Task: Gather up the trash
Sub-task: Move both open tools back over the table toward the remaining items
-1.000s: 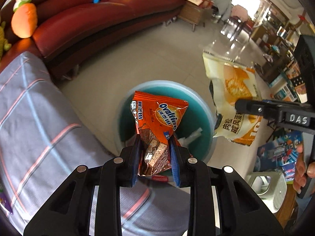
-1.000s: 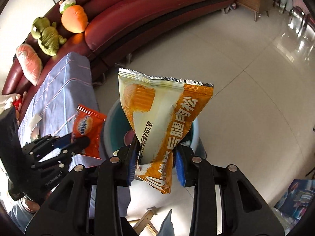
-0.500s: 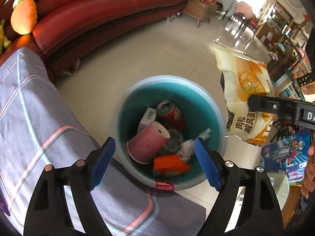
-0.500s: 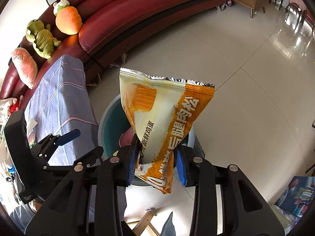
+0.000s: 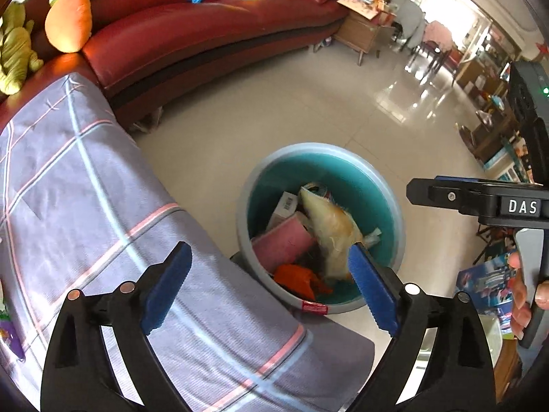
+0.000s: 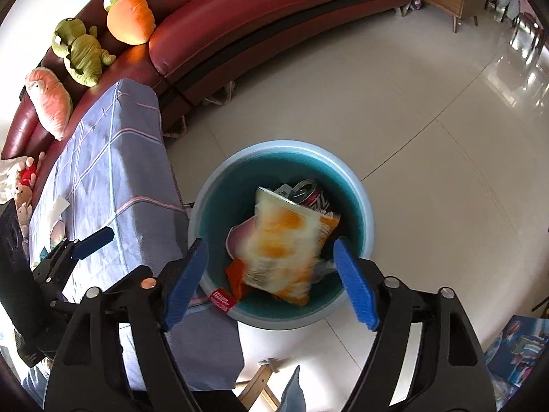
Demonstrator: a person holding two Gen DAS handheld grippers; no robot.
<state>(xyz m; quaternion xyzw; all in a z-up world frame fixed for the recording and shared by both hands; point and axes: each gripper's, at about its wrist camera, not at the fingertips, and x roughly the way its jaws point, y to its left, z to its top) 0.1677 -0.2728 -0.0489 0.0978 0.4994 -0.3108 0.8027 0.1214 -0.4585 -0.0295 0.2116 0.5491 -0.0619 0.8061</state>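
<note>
Two claws, both with jaws opening and wide apart, nothing pressed by the blue pads. Right claw [image 6: 271,281] sits lower centre of the right wrist view, above the bin; the yellow-orange snack bag [image 6: 284,250] shows between its pads but touches neither, motion-blurred, over the bin's contents. Left claw [image 5: 271,288] lower centre of the left wrist view, empty; its left pad is over the grey plaid cloth [image 5: 103,213], its right pad overlaps the bin's near edge.

Teal bin [image 6: 360,206] with pale rim stands on the tiled floor [image 6: 429,120], centre of frame, just beside the cloth-covered surface. Inside: red soda can [image 6: 310,192] at the top, partly under the bag; pink cup [image 5: 284,243] lying on its side; orange wrapper [image 5: 298,278] at the near side; small white box with barcode [image 5: 286,204]; some whitish crumpled bits at right, too unclear to name. Small red label on the bin's outer near wall, text unreadable.

In the left wrist view the right claw's black body enters mid right, with fingers of a hand [image 5: 521,295] on its handle, cut by the frame edge. Red sofa [image 6: 274,17] across the top, plush toys upper left. Bag print blurred, unreadable. Lower right clutter is cut off.
</note>
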